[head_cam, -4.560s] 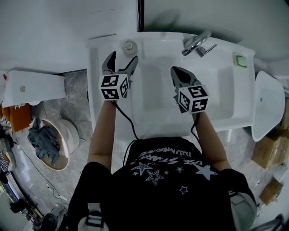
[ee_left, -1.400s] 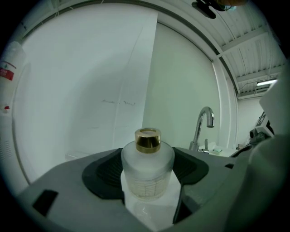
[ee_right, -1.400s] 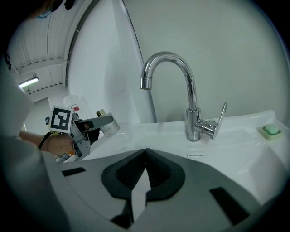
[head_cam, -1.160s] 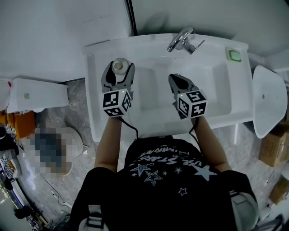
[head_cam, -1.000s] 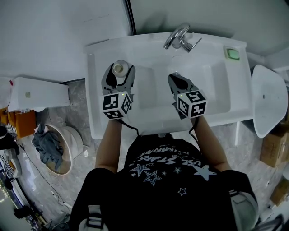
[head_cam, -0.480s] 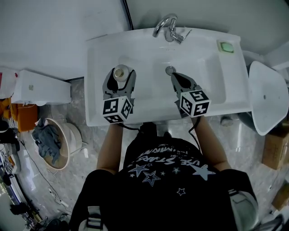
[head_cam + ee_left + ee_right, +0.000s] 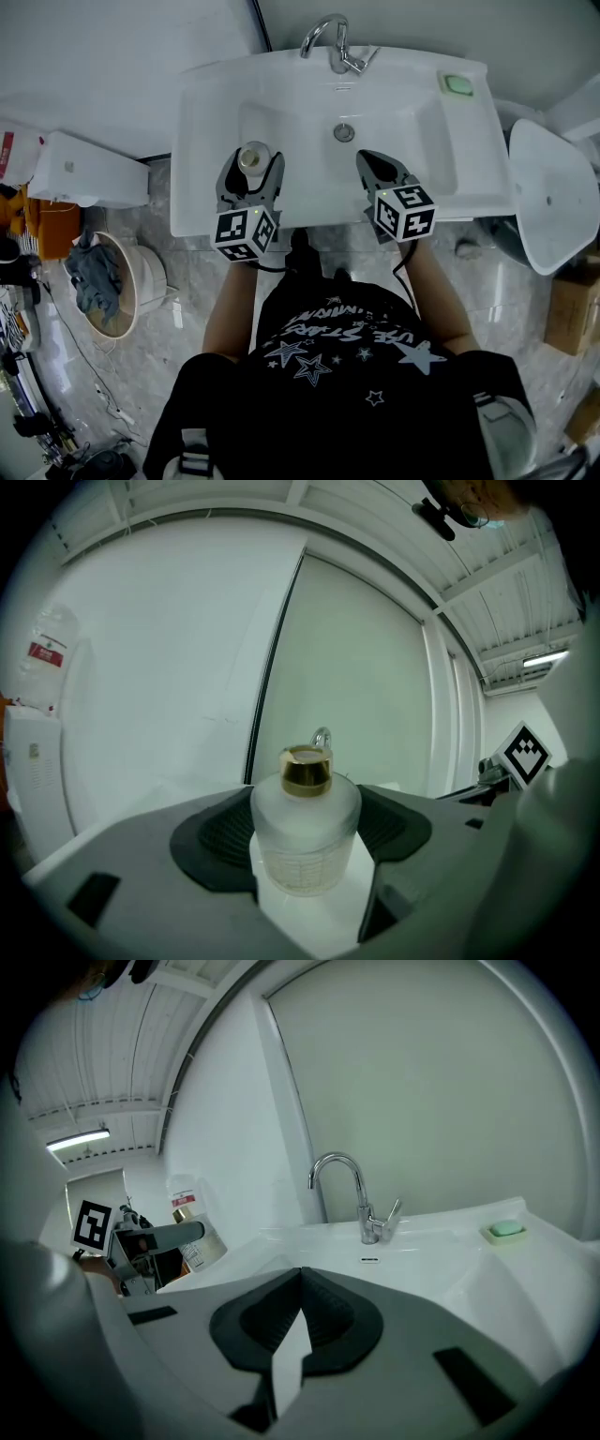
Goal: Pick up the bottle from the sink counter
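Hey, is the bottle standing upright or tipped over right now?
Upright. The bottle has its gold cap pointing straight up, and its body stands vertical between the pads of the left gripper.

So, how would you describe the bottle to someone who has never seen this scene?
Find the white sink below the person, then look over its left side, where the left gripper is closed on a small bottle. It is squat and frosted with a gold cap, unlike the chrome tap at the back or the green soap at the back right corner.
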Demonstrator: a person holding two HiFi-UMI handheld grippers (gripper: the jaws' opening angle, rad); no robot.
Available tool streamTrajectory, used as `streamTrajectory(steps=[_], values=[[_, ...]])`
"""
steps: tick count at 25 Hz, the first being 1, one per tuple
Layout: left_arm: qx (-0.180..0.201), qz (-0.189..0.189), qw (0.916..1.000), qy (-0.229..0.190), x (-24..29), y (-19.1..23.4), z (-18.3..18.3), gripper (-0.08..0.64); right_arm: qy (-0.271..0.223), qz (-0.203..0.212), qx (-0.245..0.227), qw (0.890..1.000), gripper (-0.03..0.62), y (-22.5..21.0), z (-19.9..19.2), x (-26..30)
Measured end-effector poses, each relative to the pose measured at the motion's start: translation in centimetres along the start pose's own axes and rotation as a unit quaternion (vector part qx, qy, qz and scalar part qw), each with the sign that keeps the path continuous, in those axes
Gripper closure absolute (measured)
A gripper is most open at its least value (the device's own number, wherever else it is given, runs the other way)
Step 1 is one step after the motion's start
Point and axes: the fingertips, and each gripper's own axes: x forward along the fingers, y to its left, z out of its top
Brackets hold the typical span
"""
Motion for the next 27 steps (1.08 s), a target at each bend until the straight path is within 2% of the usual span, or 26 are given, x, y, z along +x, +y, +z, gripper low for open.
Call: streamTrajectory(steps=[13,19,27], values=[[0.005,0.003,1.0000,0.002,-5.0,-4.4,-1.1,0.222,-0.005,0.007,-0.008,1.000,0.586,0.7,-1.7,-5.7],[-0.003,-0.006,1.0000,0.007,-6.7,-6.5,-1.9,0.222,-0.006,0.007,-0.008,1.000,0.586,0.8,-2.8,-8.0],[0.006,-0.013,0.9999,0.009,-8.1,-8.7,-2.3,0.222,-0.007,0.009,-0.008,1.000,0.587,0.8,-3.7,-10.1]])
